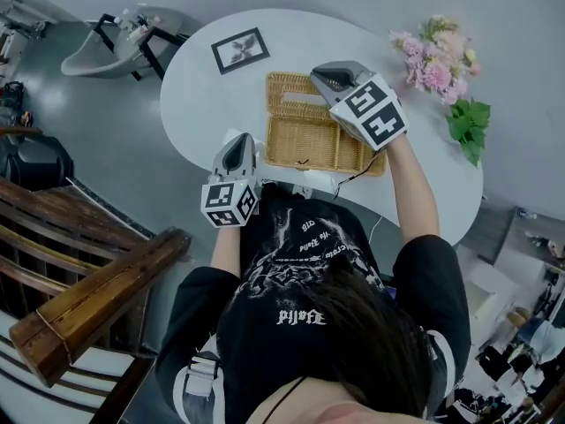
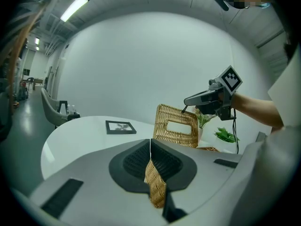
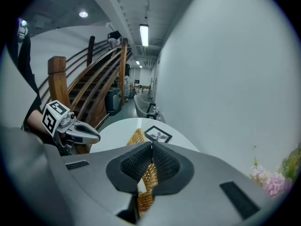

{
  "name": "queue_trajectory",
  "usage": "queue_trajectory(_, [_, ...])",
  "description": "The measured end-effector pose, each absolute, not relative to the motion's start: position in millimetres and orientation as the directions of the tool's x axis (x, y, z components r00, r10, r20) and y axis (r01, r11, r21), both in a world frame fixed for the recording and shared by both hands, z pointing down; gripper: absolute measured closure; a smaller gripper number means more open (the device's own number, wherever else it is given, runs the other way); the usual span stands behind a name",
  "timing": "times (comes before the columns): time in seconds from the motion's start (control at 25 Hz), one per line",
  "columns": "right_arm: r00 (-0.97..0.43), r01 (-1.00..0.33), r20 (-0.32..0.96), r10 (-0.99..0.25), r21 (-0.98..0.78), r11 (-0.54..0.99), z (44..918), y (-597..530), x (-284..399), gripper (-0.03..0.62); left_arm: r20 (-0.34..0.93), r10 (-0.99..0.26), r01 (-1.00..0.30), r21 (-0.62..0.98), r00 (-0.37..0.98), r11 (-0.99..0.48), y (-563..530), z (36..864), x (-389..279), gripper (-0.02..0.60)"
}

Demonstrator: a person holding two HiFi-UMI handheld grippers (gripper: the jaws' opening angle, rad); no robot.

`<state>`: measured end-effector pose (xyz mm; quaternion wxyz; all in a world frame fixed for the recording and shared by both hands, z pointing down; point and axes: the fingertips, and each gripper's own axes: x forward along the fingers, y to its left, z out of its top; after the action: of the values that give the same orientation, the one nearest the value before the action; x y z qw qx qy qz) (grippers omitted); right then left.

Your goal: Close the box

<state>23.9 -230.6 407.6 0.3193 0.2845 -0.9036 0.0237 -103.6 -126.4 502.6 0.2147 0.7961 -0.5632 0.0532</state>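
Observation:
A wicker box [image 1: 309,140] lies on the white table [image 1: 199,104] in front of me. Its lid [image 1: 296,95], which has a rectangular window, stands tilted up at the far side. My right gripper [image 1: 325,76] is shut on the lid's upper edge, and wicker shows between its jaws [image 3: 145,180]. From the left gripper view the lid [image 2: 178,126] stands upright with the right gripper [image 2: 207,98] at its top corner. My left gripper [image 1: 237,147] is at the box's left side, shut on a wicker strip [image 2: 155,185] of the box.
A framed picture [image 1: 240,49] lies at the table's far left. Pink flowers [image 1: 437,60] and green leaves [image 1: 468,122] stand at the right end. A grey chair [image 1: 124,47] is beyond the table, a wooden stair rail [image 1: 97,299] at my left. A white cable [image 1: 313,184] lies at the near edge.

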Motion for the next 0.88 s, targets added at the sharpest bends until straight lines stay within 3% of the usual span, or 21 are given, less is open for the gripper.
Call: queue_trajectory(0.88, [-0.69,-0.344,0.593,-0.415,0.235,0.909,398.4,-142.7,10.7,0.559,0.307,-0.908,-0.942,0.262,0.286,-0.209,-103.2,504.3,-106.9,0.557])
